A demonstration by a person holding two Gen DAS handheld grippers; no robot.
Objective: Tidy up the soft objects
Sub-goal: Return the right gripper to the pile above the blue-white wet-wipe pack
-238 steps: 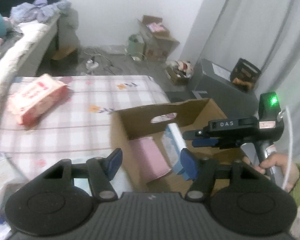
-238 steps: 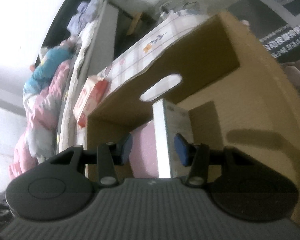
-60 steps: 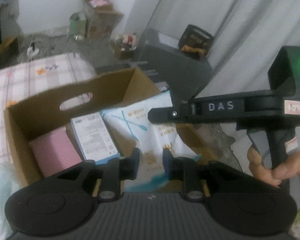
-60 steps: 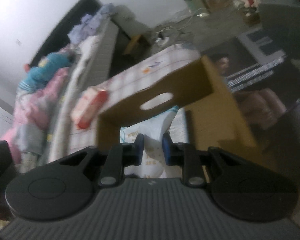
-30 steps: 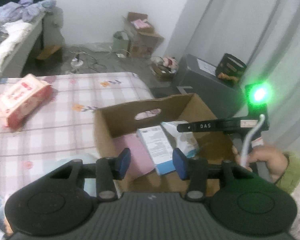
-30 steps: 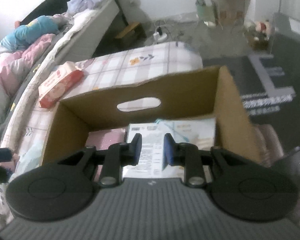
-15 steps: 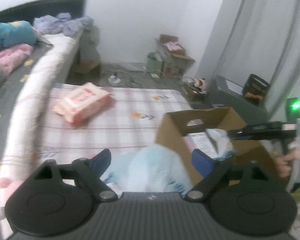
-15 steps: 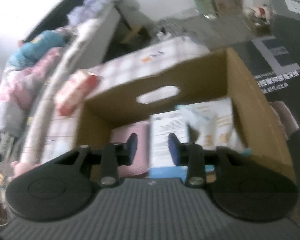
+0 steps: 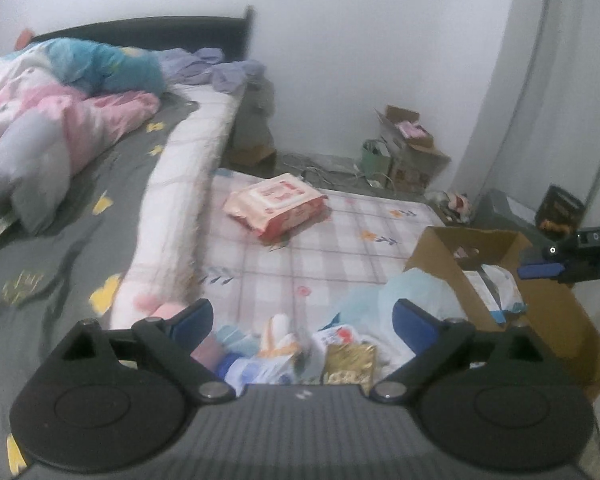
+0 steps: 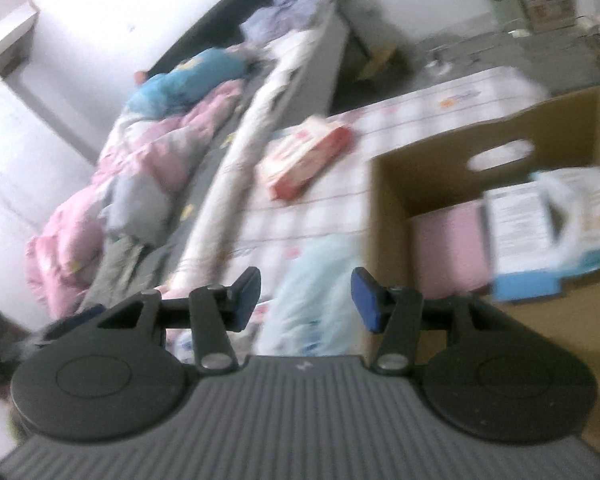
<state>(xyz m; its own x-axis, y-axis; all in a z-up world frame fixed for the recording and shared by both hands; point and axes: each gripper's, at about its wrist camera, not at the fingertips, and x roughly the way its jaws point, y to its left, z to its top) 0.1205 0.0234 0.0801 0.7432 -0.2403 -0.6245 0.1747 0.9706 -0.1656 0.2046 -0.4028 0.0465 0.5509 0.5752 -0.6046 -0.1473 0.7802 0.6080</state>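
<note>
A cardboard box (image 10: 428, 168) stands on the checked cloth at the right; in it are a pink pack (image 10: 446, 248), a white-and-blue pack (image 10: 518, 224) and a white plastic pack (image 10: 580, 196). The box also shows in the left wrist view (image 9: 440, 256). A red-and-white soft pack (image 9: 274, 204) lies on the cloth further back. A pale blue plastic pack (image 9: 396, 300) and several small packets (image 9: 300, 348) lie between the fingers of my left gripper (image 9: 302, 320), which is open and empty. My right gripper (image 10: 306, 298) is open and empty, over the pale blue pack (image 10: 312, 300), left of the box.
A bed (image 9: 80, 168) with pink and blue bedding (image 9: 60, 92) runs along the left. A long white bolster (image 9: 180, 184) lies at its edge. Boxes and clutter (image 9: 404, 152) stand by the far wall. A dark case (image 9: 508, 208) sits behind the box.
Both grippers have drawn back from the box and swung left toward the bed. Both have opened wider. The white plastic pack now lies in the box.
</note>
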